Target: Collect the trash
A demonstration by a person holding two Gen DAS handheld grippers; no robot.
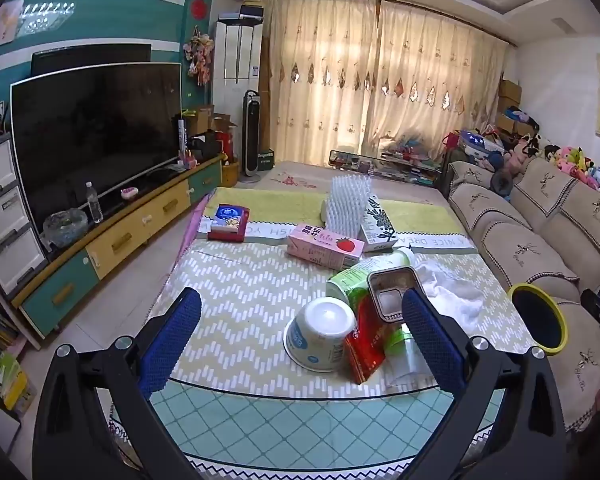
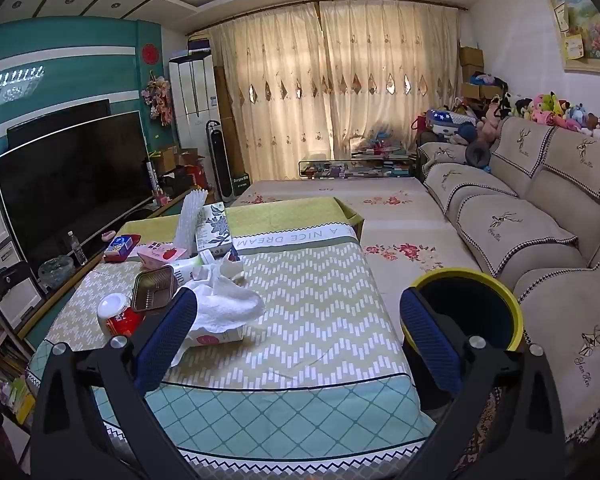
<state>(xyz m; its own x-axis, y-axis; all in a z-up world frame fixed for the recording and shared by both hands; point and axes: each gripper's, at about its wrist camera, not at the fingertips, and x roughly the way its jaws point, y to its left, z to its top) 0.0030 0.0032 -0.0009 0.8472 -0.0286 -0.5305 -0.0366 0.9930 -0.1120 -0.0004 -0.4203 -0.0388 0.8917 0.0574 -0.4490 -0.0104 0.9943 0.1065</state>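
I see my left gripper (image 1: 302,334) with jaws wide, the upturned white paper cup (image 1: 321,334) between them on the cloth-covered surface (image 1: 240,280). My right gripper (image 2: 298,338) gapes empty, crumpled white tissue (image 2: 226,300) at its left finger.

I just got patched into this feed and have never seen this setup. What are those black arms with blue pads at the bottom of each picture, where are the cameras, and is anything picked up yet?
No robot here: a person holds a two-finger claw in each hand, with a wide-angle camera on each looking along its fingers. One picture comes from the left claw, the other from the right claw. The blue pads are the fingertips. Both claws are wide open and hold nothing. On the table lie an upturned white cup, a red packet, a metal tin, a green bottle, a pink strawberry carton and white tissues. The yellow-rimmed bin stands beside the table, towards the sofa.
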